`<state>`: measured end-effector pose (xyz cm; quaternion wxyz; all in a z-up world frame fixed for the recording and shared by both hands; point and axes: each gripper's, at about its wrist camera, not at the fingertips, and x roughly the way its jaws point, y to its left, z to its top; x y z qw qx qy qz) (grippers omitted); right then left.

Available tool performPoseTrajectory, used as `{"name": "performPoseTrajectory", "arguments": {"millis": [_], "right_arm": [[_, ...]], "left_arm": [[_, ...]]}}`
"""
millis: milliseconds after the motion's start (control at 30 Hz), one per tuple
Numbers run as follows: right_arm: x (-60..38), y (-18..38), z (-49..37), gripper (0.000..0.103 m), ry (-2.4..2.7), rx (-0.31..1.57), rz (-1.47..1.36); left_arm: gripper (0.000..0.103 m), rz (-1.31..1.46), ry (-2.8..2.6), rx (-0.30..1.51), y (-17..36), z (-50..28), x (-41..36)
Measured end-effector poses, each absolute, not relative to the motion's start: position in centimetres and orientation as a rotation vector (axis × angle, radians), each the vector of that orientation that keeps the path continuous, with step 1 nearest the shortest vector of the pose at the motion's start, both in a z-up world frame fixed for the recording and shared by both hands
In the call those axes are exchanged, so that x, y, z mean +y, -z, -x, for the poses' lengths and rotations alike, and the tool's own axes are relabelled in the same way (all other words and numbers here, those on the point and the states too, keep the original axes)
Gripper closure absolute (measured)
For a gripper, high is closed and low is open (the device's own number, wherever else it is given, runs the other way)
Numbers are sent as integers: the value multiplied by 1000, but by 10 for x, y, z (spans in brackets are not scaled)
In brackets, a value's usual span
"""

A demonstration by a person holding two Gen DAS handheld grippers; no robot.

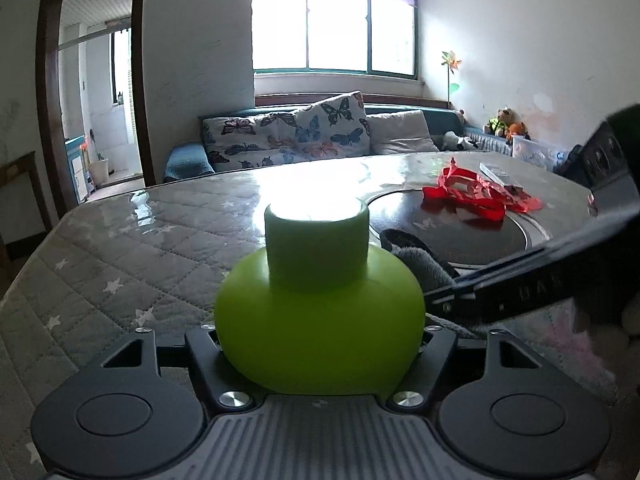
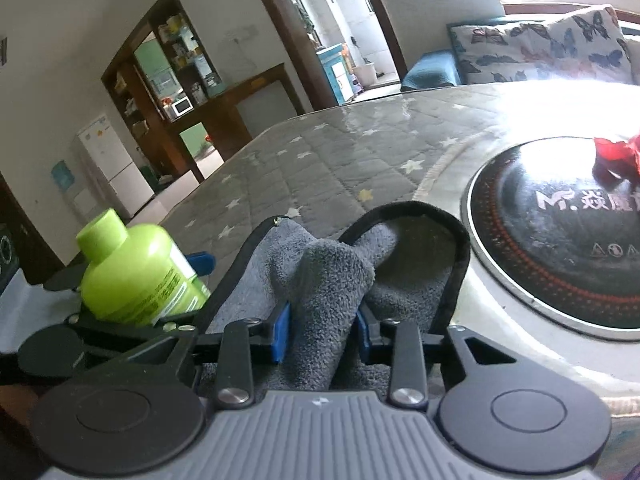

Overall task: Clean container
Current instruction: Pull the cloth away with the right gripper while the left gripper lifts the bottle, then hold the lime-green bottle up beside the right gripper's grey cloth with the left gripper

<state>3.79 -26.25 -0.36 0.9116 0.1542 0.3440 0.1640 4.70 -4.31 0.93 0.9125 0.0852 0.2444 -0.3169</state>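
Observation:
A lime-green plastic bottle (image 1: 320, 312) with a wide green cap stands upright between the fingers of my left gripper (image 1: 320, 340), which is shut on its round body. The right wrist view shows the same bottle (image 2: 132, 276) at the lower left, tilted in frame, its label facing right. My right gripper (image 2: 322, 332) is shut on a grey fluffy cloth (image 2: 332, 280) with a black hem, pinched between blue pads (image 2: 281, 332). The cloth (image 1: 424, 264) lies just right of the bottle, apart from it as far as I can tell. A black finger (image 1: 520, 292) of the right gripper reaches in from the right.
The table (image 1: 140, 248) has a grey quilted cover with white stars under a glossy sheet. A round black hob (image 2: 560, 232) is set into it at the right, with crumpled red plastic (image 1: 476, 192) on top. A sofa with butterfly cushions (image 1: 304, 132) stands behind the table.

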Motion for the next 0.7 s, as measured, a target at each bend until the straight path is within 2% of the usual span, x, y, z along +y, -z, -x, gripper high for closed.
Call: {"name": "performPoseTrajectory", "arguments": {"millis": [700], "right_arm": [[-234, -1, -20, 72, -470, 723, -282]], "left_arm": [[32, -68, 621, 423, -47, -56, -33]]}}
